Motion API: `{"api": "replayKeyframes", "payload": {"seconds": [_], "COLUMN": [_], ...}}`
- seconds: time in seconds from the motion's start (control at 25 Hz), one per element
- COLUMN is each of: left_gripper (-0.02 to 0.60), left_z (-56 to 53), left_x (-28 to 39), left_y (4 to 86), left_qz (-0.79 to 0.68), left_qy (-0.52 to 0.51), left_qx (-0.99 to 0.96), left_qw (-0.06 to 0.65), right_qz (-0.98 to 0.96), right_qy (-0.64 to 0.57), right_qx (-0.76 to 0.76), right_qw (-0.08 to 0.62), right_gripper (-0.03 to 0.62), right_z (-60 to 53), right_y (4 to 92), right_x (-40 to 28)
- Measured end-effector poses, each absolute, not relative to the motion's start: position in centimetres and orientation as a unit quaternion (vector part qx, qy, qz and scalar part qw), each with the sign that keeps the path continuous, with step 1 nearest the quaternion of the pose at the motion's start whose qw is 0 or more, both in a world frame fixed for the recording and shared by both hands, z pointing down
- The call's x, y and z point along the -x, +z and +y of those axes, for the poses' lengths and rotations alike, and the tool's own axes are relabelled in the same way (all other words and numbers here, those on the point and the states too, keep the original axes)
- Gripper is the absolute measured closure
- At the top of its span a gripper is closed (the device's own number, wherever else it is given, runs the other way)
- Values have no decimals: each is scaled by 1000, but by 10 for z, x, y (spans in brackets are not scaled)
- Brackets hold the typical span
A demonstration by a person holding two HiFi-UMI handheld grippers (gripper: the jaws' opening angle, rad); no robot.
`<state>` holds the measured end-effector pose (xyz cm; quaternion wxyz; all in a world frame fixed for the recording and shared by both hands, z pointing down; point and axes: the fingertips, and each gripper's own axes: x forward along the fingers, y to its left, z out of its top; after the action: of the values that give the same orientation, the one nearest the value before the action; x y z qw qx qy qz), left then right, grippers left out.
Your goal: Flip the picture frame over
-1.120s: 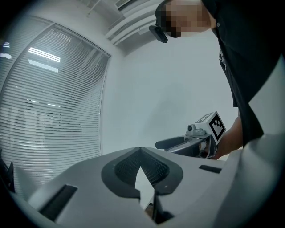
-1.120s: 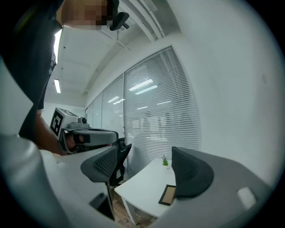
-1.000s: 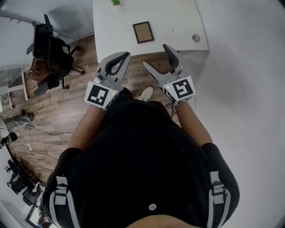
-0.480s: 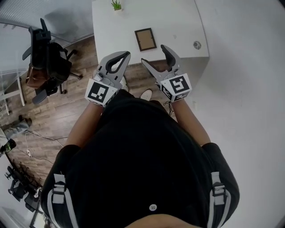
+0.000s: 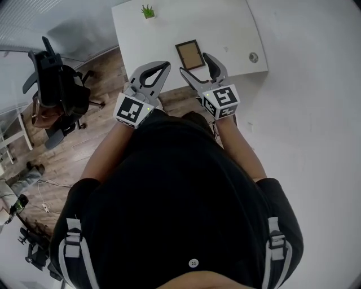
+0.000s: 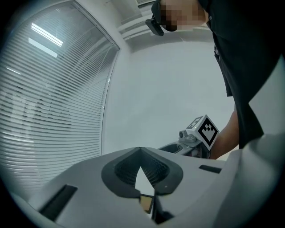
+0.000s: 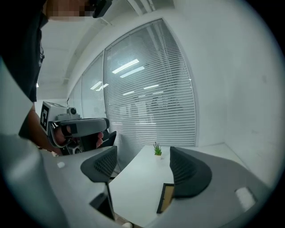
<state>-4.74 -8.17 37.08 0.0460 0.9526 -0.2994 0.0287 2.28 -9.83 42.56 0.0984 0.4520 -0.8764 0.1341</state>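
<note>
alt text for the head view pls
Seen from above, a person in black holds a shut left tool and an open right tool close to a picture frame lying flat on a white table. Neither tool holds anything.

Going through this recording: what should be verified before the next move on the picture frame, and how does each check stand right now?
1. Dark-rimmed rectangular picture frame lies flat on the white table: ok.
2. Right gripper open and empty: ok, jaws apart.
3. Left gripper open for a grip: not ok, jaws together, nothing held.
4. Contact with the frame: not ok, neither gripper touches it.
5. Room around the frame: ok, the small green potted plant stands apart at the far edge.
6. Which face of the frame is up: cannot tell.
</note>
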Motion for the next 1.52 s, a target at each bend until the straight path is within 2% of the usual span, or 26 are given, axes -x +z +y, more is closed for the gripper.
{"api": "replayKeyframes", "payload": {"seconds": [0.36,0.56,0.76,0.88,1.52], "left_gripper": [575,575,575,575,575], "left_z": [-127,-153,-164,-170,-169], "left_x": [54,54,49,47,28], "left_y": [419,446,466,479,530], "left_qz": [-267,-296,-306,-312,-300], "left_qy": [37,39,49,47,60], "left_qx": [-962,-952,-948,-945,-948], "left_qw": [50,62,74,88,86], "right_qz": [-843,-837,-831,-823,-785], "right_qy": [182,213,231,236,285], "right_qx": [-483,-467,-456,-457,-448], "right_qw": [155,190,217,240,320], "right_gripper": [215,267,286,325,380], "right_z": [-140,-151,-159,-164,-162], "right_y": [502,549,585,603,682], "right_x": [-24,-23,-19,-20,-20]}}
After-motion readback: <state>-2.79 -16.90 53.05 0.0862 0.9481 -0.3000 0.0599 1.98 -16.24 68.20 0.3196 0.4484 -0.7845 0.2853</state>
